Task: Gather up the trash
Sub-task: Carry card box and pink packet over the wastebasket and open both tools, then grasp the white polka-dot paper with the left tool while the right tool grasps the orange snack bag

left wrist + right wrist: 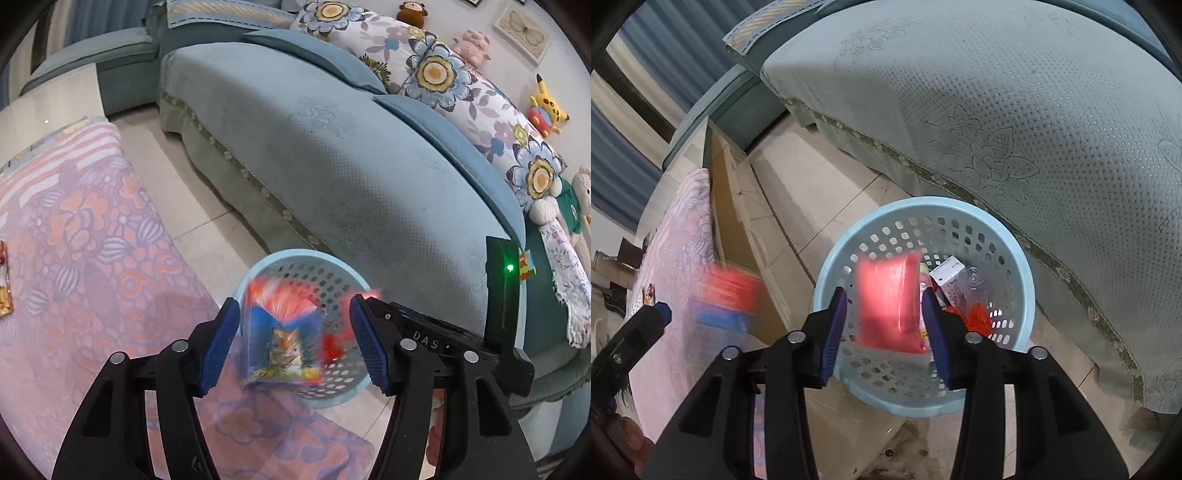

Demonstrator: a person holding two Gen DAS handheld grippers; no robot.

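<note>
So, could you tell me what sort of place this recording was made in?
Most likely a home living room: a long teal sofa with floral cushions, plush toys lined along its back, and a tiled floor where a light-blue plastic basket for trash stands beside a cloth-covered table.

The raised letters "DAS" are showing on the black plastic body of the right gripper point(424, 341), seen at the lower right of the left wrist view. Blurred yellow figures, possibly "575", are showing along the bottom edge of the blue and red snack packet with a cat picture point(282, 343), too smeared to read for certain. Small dark print is standing on the white cardboard box point(948, 277) inside the pale blue perforated plastic basket point(827, 273), but it is too small to make out.
</note>
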